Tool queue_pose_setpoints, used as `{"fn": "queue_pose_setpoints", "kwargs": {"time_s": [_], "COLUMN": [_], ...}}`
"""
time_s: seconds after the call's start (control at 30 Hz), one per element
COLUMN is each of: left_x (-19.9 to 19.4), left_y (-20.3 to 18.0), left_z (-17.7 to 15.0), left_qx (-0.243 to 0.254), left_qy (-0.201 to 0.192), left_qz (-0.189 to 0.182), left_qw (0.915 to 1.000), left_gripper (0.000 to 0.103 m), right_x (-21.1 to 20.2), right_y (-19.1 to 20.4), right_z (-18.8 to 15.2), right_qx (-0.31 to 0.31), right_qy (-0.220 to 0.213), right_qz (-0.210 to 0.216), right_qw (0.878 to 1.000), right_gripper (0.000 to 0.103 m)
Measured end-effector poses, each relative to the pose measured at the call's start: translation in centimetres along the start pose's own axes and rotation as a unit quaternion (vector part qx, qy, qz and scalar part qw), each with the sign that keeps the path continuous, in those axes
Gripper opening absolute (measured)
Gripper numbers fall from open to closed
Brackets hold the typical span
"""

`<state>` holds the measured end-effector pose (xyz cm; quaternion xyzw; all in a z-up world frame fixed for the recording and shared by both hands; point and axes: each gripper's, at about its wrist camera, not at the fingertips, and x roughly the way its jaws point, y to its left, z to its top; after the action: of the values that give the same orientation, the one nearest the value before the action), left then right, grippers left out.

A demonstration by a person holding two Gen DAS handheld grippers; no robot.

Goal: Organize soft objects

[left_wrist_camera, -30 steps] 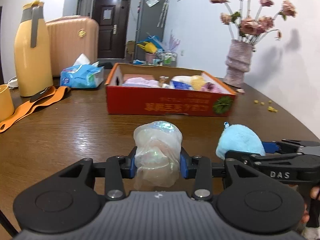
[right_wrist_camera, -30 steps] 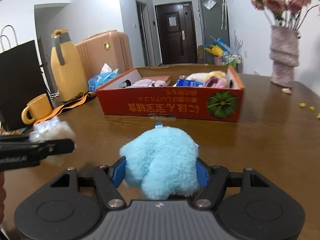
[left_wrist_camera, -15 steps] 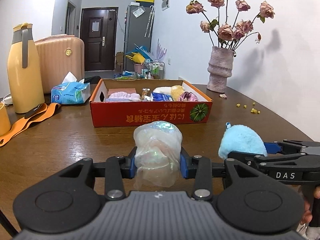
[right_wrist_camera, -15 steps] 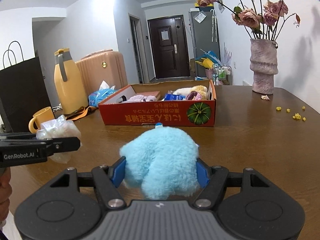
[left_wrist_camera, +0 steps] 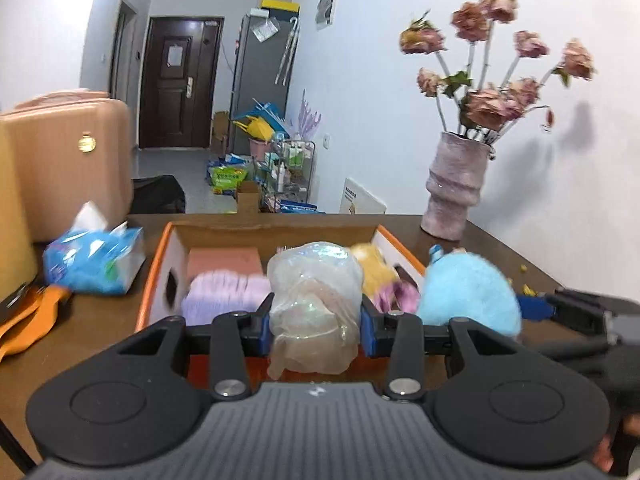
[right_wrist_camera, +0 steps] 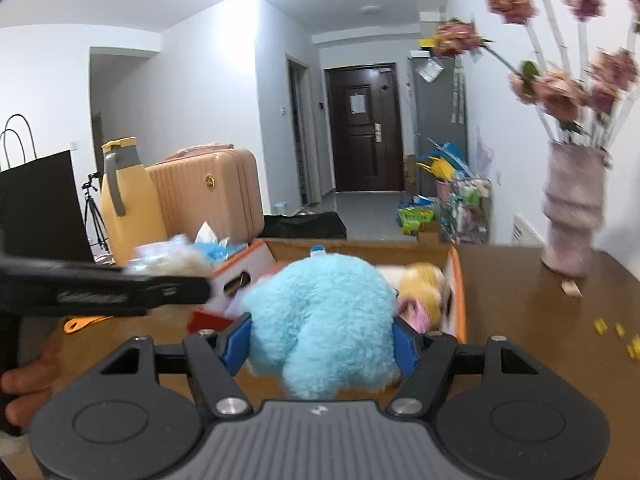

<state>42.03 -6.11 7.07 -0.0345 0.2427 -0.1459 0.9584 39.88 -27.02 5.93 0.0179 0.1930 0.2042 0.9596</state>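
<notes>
My left gripper is shut on a crumpled clear plastic bag and holds it above the front wall of the red cardboard box. My right gripper is shut on a fluffy light-blue plush toy, also over the box's front wall. The plush shows in the left wrist view at the right. The box holds a purple cloth, a pink block, a yellow plush and other soft items.
A blue tissue pack lies left of the box. A yellow jug, a pink suitcase and a black bag stand at the left. A vase of dried roses stands at the back right. Yellow crumbs lie on the table's right.
Both grippers have risen and moved forward with their loads, from over the table short of the box to over its front wall. Both stay shut.
</notes>
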Motion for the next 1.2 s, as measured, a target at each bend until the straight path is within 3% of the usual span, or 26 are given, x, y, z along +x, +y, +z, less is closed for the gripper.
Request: {"fn": "queue_pose_setpoints", "kwargs": {"time_s": [0.07, 0.2, 0.33, 0.43, 0.6, 0.73, 0.77, 0.83, 1.0, 1.2], "left_x": [3.6, 9.2, 11.8, 13.2, 15.0, 16.8, 17.1, 17.1, 14.9, 8.9], "left_y": [0.5, 1.6, 2.9, 3.2, 2.7, 1.9, 1.8, 1.9, 3.0, 3.1], "left_z": [1.8, 3.2, 3.2, 2.6, 1.5, 1.2, 1.0, 0.7, 1.8, 4.4], "left_qx": [-0.004, -0.004, -0.007, -0.005, 0.012, 0.011, 0.01, 0.007, 0.001, 0.009], "left_qy": [0.016, 0.03, 0.034, 0.049, 0.071, 0.097, 0.104, 0.101, 0.097, 0.055], "left_qz": [-0.005, 0.026, 0.038, 0.037, 0.029, 0.002, 0.003, 0.025, 0.031, 0.054], "left_qw": [0.9999, 0.9992, 0.9986, 0.9981, 0.997, 0.9952, 0.9945, 0.9945, 0.9948, 0.997], "left_gripper": [0.041, 0.041, 0.041, 0.041, 0.043, 0.048, 0.051, 0.068, 0.078, 0.081], "right_x": [3.5, 9.5, 14.9, 17.1, 16.8, 17.2, 17.4, 17.4, 15.5, 10.5], "right_y": [-0.2, -0.3, -0.9, -1.1, -2.4, -2.9, -3.1, -3.5, -4.1, -4.4], "right_z": [1.2, 2.0, 1.9, 1.1, 0.7, 1.0, 1.1, 1.2, 2.4, 5.9], "right_qx": [-0.018, -0.034, 0.007, -0.008, -0.041, -0.03, -0.023, -0.009, 0.005, 0.003], "right_qy": [0.017, 0.055, 0.099, 0.134, 0.153, 0.164, 0.164, 0.162, 0.141, 0.101], "right_qz": [0.003, 0.006, 0.055, 0.026, -0.033, -0.014, -0.008, 0.009, 0.011, -0.019], "right_qw": [1.0, 0.998, 0.993, 0.991, 0.987, 0.986, 0.986, 0.987, 0.99, 0.995], "right_gripper": [0.069, 0.069, 0.069, 0.069, 0.07, 0.072, 0.072, 0.076, 0.079, 0.079]}}
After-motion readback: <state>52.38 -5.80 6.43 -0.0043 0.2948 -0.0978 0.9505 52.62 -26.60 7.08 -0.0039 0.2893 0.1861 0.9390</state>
